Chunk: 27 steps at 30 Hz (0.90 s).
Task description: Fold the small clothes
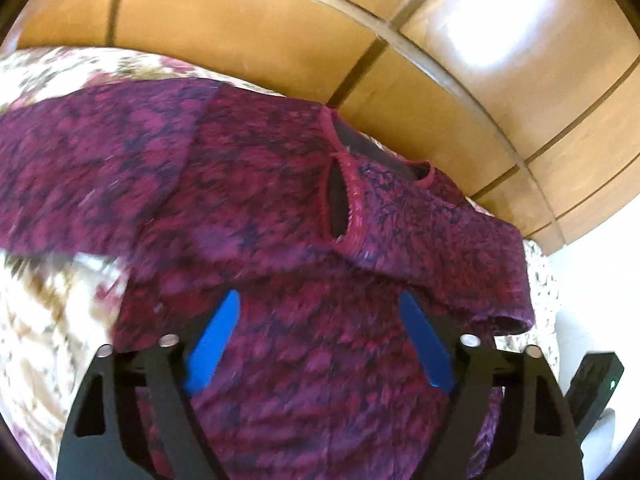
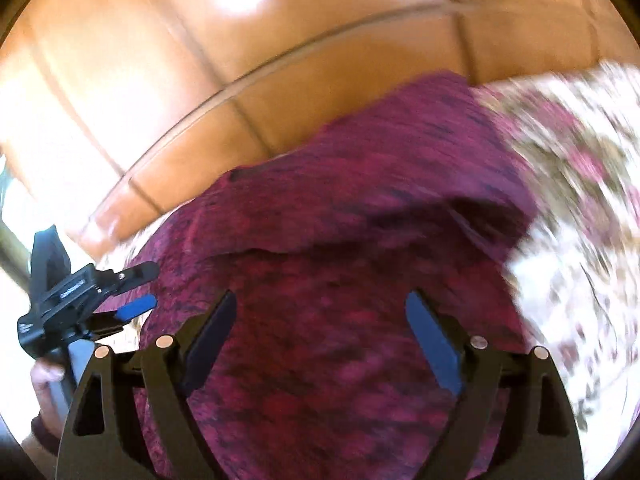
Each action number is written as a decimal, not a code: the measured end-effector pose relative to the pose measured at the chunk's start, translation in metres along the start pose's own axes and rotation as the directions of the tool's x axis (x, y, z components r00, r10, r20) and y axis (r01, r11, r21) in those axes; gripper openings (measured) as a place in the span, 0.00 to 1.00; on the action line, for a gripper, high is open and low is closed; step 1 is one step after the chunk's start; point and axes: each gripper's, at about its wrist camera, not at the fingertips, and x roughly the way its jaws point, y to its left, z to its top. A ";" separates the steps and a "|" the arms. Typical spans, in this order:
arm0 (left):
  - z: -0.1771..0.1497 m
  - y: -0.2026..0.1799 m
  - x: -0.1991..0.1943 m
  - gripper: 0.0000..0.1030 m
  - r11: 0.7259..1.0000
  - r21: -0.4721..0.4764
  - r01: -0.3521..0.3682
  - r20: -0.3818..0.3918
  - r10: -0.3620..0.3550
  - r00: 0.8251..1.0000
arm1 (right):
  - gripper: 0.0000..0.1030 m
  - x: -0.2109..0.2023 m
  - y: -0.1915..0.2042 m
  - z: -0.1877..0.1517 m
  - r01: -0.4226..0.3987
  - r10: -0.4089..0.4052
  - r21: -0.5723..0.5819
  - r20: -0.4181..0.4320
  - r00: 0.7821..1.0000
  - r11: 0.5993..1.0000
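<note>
Both grippers, left (image 1: 320, 340) and right (image 2: 320, 340), gaping wide, empty, over sweater (image 1: 280, 208) on floral cover (image 1: 48, 320); headboard (image 1: 248, 40) behind.

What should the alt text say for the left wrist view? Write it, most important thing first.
A fuzzy maroon sweater lies spread on a floral bedcover, its neckline toward a glossy wooden headboard. The left tool hovers open above the sweater, its blue-padded fingers wide apart and gripping nothing.

Fuzzy magenta-and-dark mottled sweater (image 1: 280, 208) lies partly folded on floral bedspread (image 1: 48, 320).
</note>
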 end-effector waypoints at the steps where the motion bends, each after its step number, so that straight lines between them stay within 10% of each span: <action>1: 0.005 -0.002 0.008 0.72 1.000 -0.003 0.008 -0.014 -0.008 1.000 | 0.84 -0.002 -0.007 0.001 -0.006 0.006 0.025 0.002 1.000 1.000; 6: 0.022 -0.010 0.041 0.64 1.000 -0.012 -0.003 -0.053 0.002 0.999 | 0.85 -0.010 -0.035 0.015 -0.073 0.068 0.129 0.040 0.997 0.989; 10: 0.033 -0.018 0.051 0.11 1.000 0.013 0.010 -0.038 -0.009 0.999 | 0.86 -0.006 -0.044 0.023 -0.075 0.067 0.162 0.057 0.996 0.984; 19: 0.051 0.008 -0.024 0.10 1.000 0.001 -0.002 0.187 0.002 0.982 | 0.87 0.007 -0.053 0.037 -0.080 0.069 0.193 0.060 0.996 0.978; 27: 0.024 0.047 -0.006 0.10 0.994 -0.005 -0.107 0.104 0.107 0.989 | 0.87 0.007 -0.040 0.026 -0.075 0.075 0.131 0.000 0.997 0.989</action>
